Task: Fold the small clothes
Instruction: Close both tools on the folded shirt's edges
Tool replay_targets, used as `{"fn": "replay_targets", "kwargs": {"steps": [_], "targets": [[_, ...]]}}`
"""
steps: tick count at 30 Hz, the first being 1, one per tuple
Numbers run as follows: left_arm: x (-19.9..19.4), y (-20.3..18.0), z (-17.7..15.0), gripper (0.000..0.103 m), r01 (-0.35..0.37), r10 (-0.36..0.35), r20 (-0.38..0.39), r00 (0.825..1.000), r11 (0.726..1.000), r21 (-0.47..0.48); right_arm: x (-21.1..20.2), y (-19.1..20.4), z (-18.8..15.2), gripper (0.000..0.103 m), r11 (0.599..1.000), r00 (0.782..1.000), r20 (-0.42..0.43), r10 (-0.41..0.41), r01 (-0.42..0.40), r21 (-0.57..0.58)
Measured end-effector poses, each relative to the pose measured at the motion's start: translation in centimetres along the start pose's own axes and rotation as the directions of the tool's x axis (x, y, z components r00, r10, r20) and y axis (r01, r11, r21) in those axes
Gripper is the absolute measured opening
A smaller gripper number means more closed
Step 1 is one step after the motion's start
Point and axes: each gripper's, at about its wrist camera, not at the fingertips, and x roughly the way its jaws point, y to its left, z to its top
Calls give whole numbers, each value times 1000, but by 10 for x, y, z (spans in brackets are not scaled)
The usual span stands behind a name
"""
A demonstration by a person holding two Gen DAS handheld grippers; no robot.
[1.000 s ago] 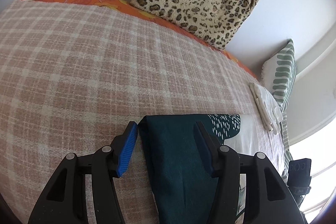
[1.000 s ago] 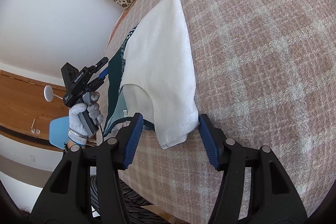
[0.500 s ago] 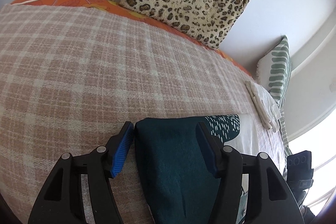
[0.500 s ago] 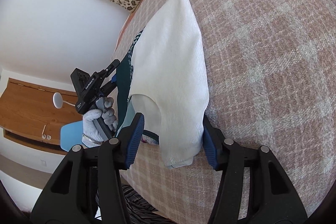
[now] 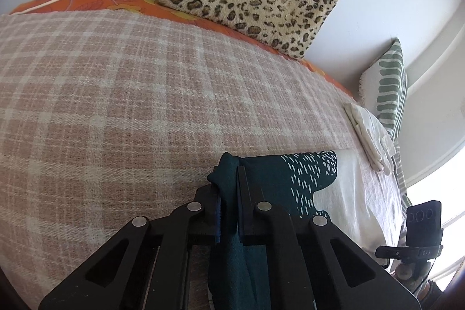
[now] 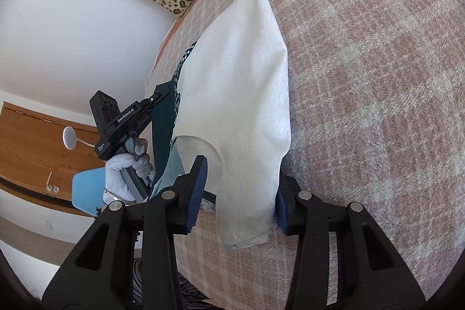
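your left gripper (image 5: 229,179) is clamped on the teal corner of the small garment (image 6: 241,95), which lies on the plaid blanket (image 5: 116,95). your right gripper (image 6: 239,191) is closing around its white corner, pads not yet pressing.

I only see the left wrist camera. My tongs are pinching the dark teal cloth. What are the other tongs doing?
Observer: The right tongs straddle the near white corner of the little top. They are closing, with the cloth between them but not yet squeezed.
Child: What is holding my tongs?
Observer: A hand in a pale knit glove grips the handle behind the left tongs.
Child: Is the white part lying nicely?
Observer: Yes, it lies smooth on the plaid blanket and narrows to a point at its far end.
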Motion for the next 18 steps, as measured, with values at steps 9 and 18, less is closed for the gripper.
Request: {"fn": "replay_targets", "kwargs": {"steps": [9, 18], "targets": [[-1, -24, -1, 5, -104, 101, 37, 994, 988, 118, 4, 8, -1, 11, 992, 994, 4, -110, 110, -65], [-10, -52, -7, 5, -228, 202, 118, 972, 933, 277, 10, 26, 0, 9, 968, 979, 38, -199, 202, -146]]}}
